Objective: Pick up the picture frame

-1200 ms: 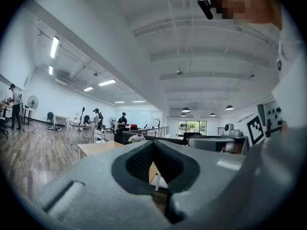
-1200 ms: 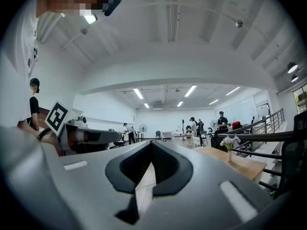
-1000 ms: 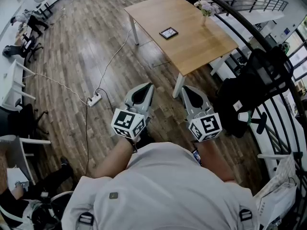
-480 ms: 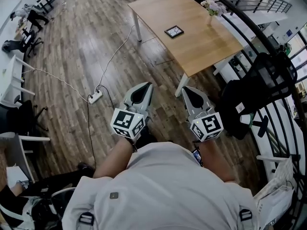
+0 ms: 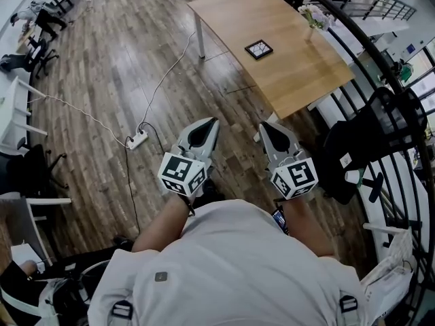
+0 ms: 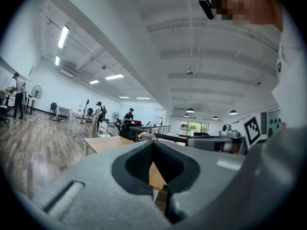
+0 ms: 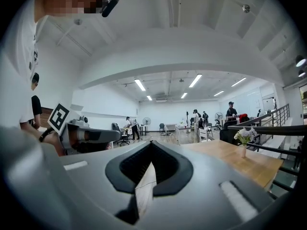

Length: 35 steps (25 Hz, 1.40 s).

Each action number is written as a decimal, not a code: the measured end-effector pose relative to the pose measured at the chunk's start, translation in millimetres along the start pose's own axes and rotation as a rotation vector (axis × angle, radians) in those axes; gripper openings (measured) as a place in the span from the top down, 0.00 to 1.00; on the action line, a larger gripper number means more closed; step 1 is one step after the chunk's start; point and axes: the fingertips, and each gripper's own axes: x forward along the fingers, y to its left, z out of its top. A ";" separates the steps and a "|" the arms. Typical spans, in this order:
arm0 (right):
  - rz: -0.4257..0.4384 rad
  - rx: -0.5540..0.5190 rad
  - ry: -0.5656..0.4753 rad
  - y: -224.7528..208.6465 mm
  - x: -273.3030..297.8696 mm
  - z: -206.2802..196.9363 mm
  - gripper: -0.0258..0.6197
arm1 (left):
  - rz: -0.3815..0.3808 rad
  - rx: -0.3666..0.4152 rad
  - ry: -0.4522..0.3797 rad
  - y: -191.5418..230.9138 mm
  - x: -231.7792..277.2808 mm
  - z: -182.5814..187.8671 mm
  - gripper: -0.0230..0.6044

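Note:
The picture frame [image 5: 259, 49], small, dark and square, lies flat on a light wooden table [image 5: 292, 73] far ahead of me. Both grippers are held level in front of my chest, over the floor and well short of the table. My left gripper [image 5: 213, 122] is shut with nothing in it, and so is my right gripper [image 5: 264, 125]. In the left gripper view the shut left gripper [image 6: 153, 145] points toward the table [image 6: 103, 143]. In the right gripper view the table top [image 7: 240, 162] lies beyond the right gripper [image 7: 151, 145]. The frame itself does not show in either gripper view.
A vase of flowers [image 5: 314, 20] stands at the table's far edge. A curved black railing [image 5: 380, 73] runs along the right, with a dark bag [image 5: 367, 141] hung on it. A power strip [image 5: 136, 140] and its cable lie on the wood floor at left. People stand in the distance [image 7: 231, 111].
The table with the frame has slid rightward in the head view as I walk. Both grippers keep the same shut pose in front of me.

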 end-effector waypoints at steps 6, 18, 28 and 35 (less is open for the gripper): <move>-0.004 0.000 0.005 16.5 66.2 7.6 0.95 | -0.048 0.007 0.007 55.6 3.5 15.7 0.96; 0.021 0.010 0.013 39.0 138.6 9.7 0.95 | -0.058 0.004 0.010 117.3 -1.5 21.8 0.96; 0.054 0.035 0.012 21.4 171.2 3.9 0.95 | -0.019 0.001 0.017 145.5 17.8 18.5 0.96; 0.081 0.054 0.019 -16.4 205.3 -0.1 0.95 | 0.009 -0.011 0.038 166.5 58.1 12.7 0.96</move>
